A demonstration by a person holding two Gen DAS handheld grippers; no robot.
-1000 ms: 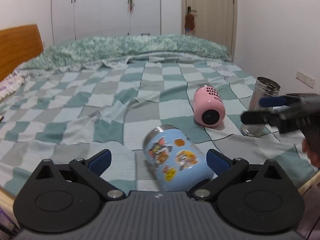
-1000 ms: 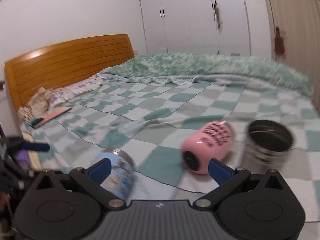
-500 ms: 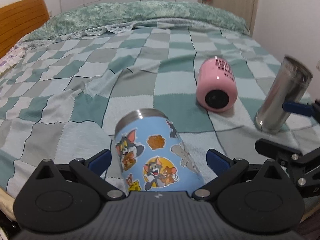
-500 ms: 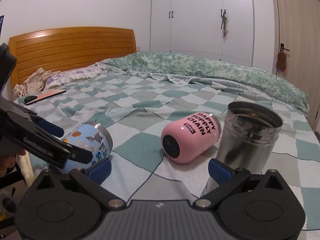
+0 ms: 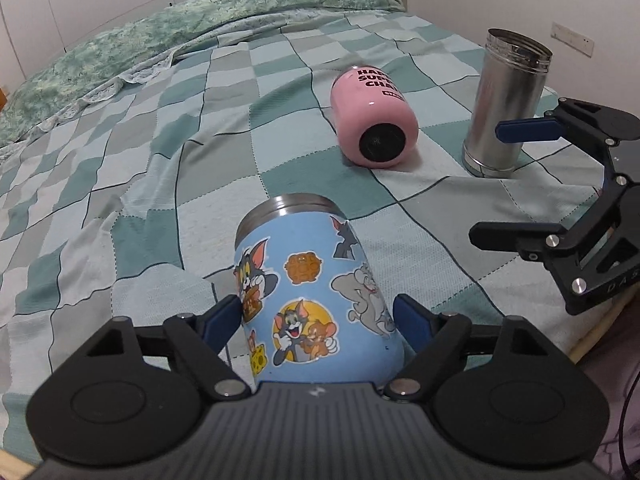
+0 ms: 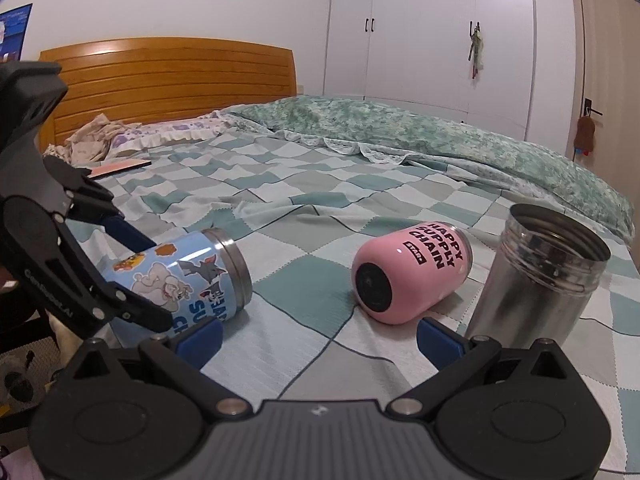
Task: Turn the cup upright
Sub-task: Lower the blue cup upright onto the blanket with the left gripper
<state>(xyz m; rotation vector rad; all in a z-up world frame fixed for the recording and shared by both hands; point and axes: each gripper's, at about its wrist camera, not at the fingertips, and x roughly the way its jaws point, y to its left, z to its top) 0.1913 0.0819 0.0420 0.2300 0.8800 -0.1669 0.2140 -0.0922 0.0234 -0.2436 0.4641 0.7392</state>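
A light-blue cartoon-sticker cup (image 5: 308, 300) lies on its side on the checked bedspread, steel rim pointing away from me. My left gripper (image 5: 318, 320) has its blue pads against both sides of the cup's base end. In the right wrist view the same cup (image 6: 188, 280) lies at the left with the left gripper (image 6: 72, 248) around it. A pink cup (image 5: 374, 118) (image 6: 408, 272) also lies on its side, its black base toward me. My right gripper (image 6: 318, 338) is open and empty, in front of the pink cup; it shows at the right in the left wrist view (image 5: 532, 184).
A steel flask (image 5: 506, 96) (image 6: 536, 276) stands upright without a lid, right of the pink cup and close to my right gripper. The bed's near edge (image 5: 592, 340) runs at the lower right. A wooden headboard (image 6: 172, 80), pillows and a folded green quilt (image 6: 440, 136) lie farther back.
My left gripper moved forward over the blue cup and its pads closed in on the cup's sides. My right gripper turned and drew closer to the pink cup and flask.
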